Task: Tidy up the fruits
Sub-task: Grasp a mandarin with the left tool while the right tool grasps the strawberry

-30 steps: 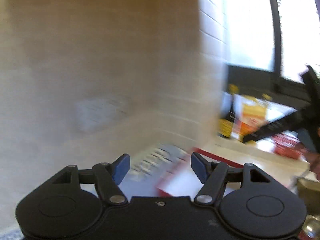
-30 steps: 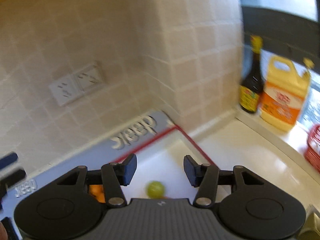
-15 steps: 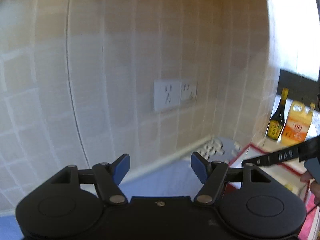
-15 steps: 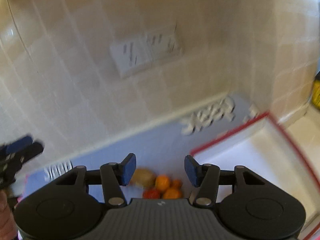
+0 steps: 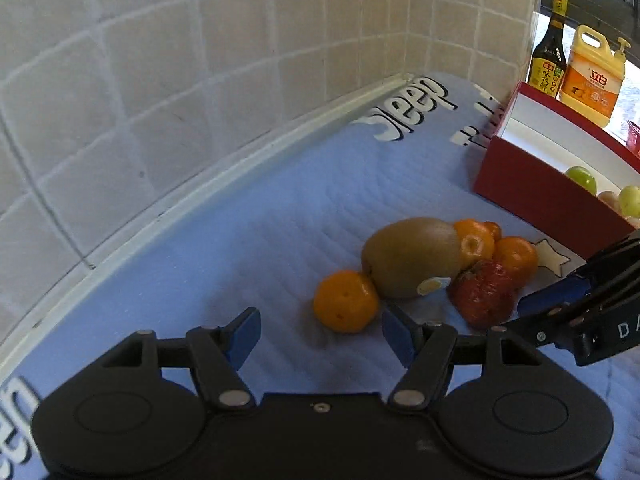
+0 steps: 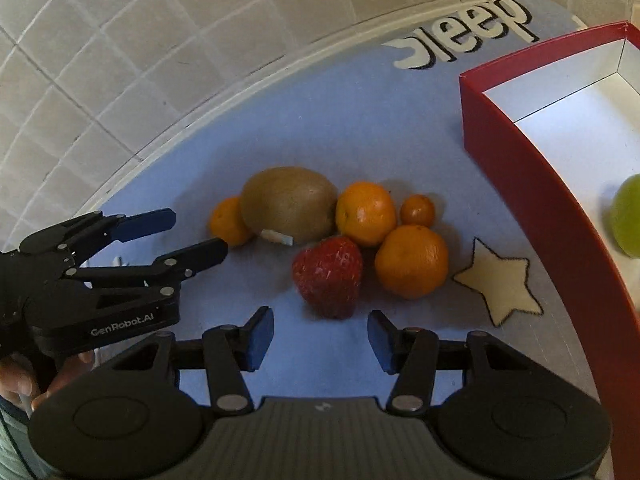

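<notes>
Two claws hang over the fruit pile, both with blue pads apart and nothing between them. Left claw (image 5: 320, 336): jaws spread, pointing down at the blue quilted mat (image 5: 248, 240); it sits just short of the small round orange mandarin (image 5: 346, 301) at the left end of the pile, not touching it. Right claw (image 6: 320, 340): jaws apart, somewhat narrower, hovering just short of the red strawberry (image 6: 328, 276), no contact.

Pile, as seen from the right wrist view: brown fuzzy oval kiwi (image 6: 290, 204) at the back with a small white sticker tag on its front; the left-end mandarin tucked against its left side; a second orange mandarin (image 6: 366, 214) touching its right side; a tiny orange kumquat-sized fruit (image 6: 417, 211) just right of that; a larger orange mandarin (image 6: 412, 266) in front, beside the strawberry. All touching or nearly so.

Just right of the pile, a cream star patch (image 6: 500, 280) is sewn into the mat. Beyond it stands a red-walled cardboard box with white inside (image 6: 520, 152), holding a green round fruit (image 6: 628, 216); the left wrist view shows two green ones there.

Mat carries white "sleep" lettering and lies on the worktop against a cream tiled wall (image 5: 160, 80). Behind the box: a dark sauce bottle (image 5: 548, 56) and a yellow-orange detergent jug (image 5: 592, 76), side by side.
</notes>
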